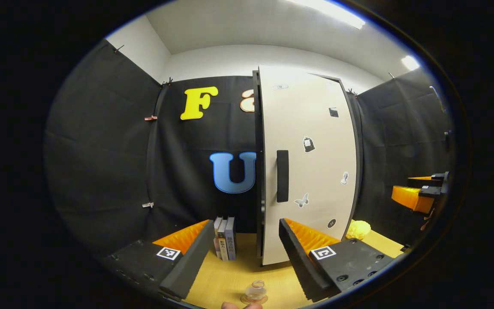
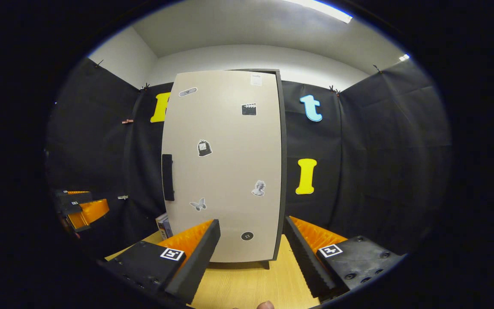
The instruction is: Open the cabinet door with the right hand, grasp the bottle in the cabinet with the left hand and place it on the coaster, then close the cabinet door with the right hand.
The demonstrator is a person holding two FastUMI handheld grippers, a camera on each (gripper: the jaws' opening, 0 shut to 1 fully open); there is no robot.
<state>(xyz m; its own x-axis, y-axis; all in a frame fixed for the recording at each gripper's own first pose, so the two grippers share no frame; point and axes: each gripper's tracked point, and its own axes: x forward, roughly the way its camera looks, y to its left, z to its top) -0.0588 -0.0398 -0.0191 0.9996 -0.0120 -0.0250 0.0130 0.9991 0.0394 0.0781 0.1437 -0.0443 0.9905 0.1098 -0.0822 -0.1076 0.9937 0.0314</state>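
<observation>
Books (image 1: 225,238) beside shut cabinet door (image 1: 309,163), both tools (image 1: 243,257) (image 2: 251,257) agape, empty.

Looks like a staged recording booth, not anyone's real home: black cloth (image 2: 367,171) is clipped up as walls all round, with plain white room walls and strip lights (image 1: 332,10) above. A small sticker-covered cabinet (image 2: 225,167) and a few books (image 1: 225,238) sit on a wooden desk (image 1: 230,279) like props.
</observation>
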